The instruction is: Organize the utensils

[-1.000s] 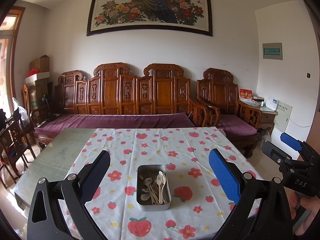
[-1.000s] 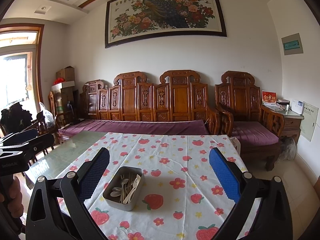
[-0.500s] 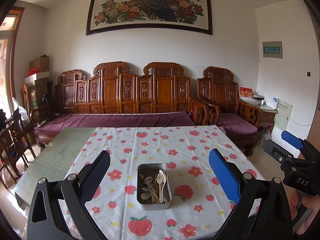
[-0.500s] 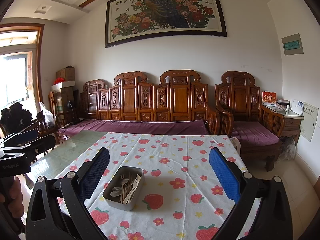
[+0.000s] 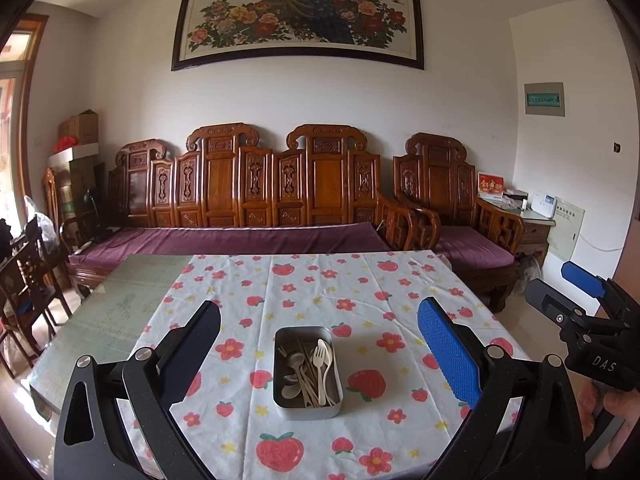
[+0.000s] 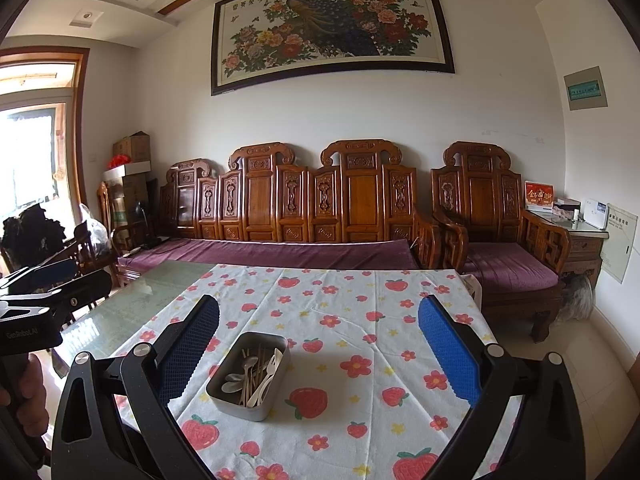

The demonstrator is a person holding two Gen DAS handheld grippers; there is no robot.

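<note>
Blue ribbed pads line the fingers of the left gripper (image 5: 318, 350), which hangs above the near part of the table with its jaws spread wide and nothing between them. Seen past those fingers, a grey metal tin (image 5: 307, 372) sits on the strawberry-and-flower tablecloth (image 5: 360, 284), well below and clear of the pads. Inside the tin lie the utensils (image 5: 310, 372) in a loose heap: metal spoons, pale plastic spoons, a pale fork and thin wooden sticks, all crossing one another.

The right gripper (image 6: 318, 350) is likewise spread wide and holds nothing; from its own camera the tin lies toward its left finger. In the left wrist view the right gripper shows at the right edge, gripped by a hand (image 5: 612, 420) off the table's side. The cloth covers only part of the table; bare green glass tabletop (image 5: 120, 300) shows to the left. Beyond the table stands a carved wooden bench (image 5: 248, 192) with a purple cushion, and a framed peacock painting (image 5: 298, 16) hangs on the white wall above it.
</note>
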